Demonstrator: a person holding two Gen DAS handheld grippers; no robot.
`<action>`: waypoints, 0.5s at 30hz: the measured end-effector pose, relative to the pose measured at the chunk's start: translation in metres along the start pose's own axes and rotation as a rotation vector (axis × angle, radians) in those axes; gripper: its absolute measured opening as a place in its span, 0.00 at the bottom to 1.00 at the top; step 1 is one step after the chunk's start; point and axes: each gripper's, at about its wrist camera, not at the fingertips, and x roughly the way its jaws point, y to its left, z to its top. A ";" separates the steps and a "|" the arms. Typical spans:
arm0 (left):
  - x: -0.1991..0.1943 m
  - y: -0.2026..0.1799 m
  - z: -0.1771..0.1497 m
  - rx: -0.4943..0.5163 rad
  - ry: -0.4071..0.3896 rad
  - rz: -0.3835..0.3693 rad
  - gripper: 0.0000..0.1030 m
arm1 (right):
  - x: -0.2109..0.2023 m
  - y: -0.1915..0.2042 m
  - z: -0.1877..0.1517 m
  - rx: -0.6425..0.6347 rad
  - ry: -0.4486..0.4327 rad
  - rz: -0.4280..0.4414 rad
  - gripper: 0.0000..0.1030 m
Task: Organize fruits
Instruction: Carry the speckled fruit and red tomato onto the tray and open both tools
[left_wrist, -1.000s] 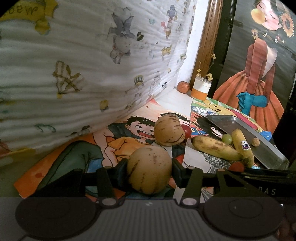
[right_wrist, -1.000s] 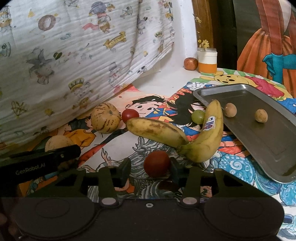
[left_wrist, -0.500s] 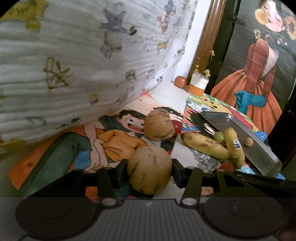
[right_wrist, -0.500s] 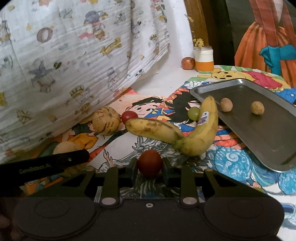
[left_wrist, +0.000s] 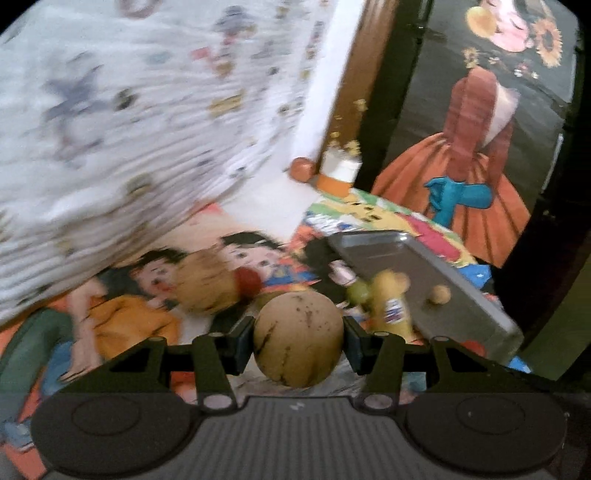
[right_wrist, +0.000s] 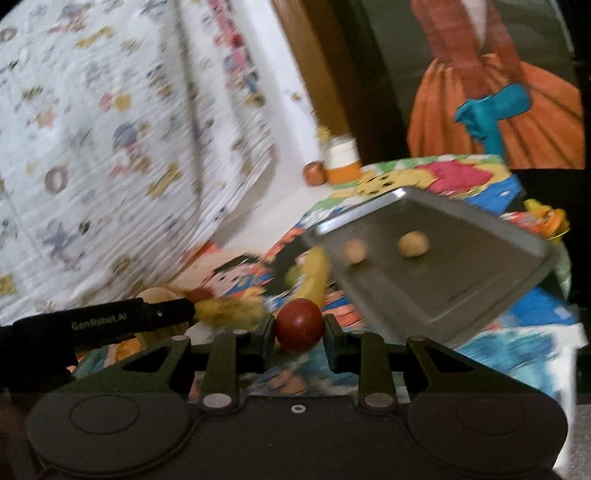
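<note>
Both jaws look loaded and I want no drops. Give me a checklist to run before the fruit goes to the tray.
1. Left gripper shut on the tan melon: ok.
2. Right gripper shut on the red tomato: ok.
3. Metal tray has bare floor beside its two small brown fruits: ok.
4. Grip firmness: cannot tell.
5. Bananas against the tray's near rim, possibly in the way: cannot tell, blurred.

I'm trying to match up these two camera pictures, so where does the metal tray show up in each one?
Left wrist: the tray runs down the right of centre, with a small round fruit in it.
Right wrist: the tray fills the centre-right, holding two small round fruits.
Shared landmark: the orange-and-white jar stands behind the tray's far corner in both.
</note>
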 end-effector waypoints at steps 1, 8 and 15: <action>0.003 -0.007 0.003 0.006 -0.001 -0.014 0.53 | -0.003 -0.007 0.003 0.002 -0.011 -0.017 0.29; 0.026 -0.055 0.014 0.055 0.014 -0.097 0.53 | -0.001 -0.049 0.014 0.016 -0.028 -0.112 0.29; 0.056 -0.090 0.021 0.095 0.051 -0.155 0.53 | 0.012 -0.068 0.015 -0.007 0.010 -0.158 0.29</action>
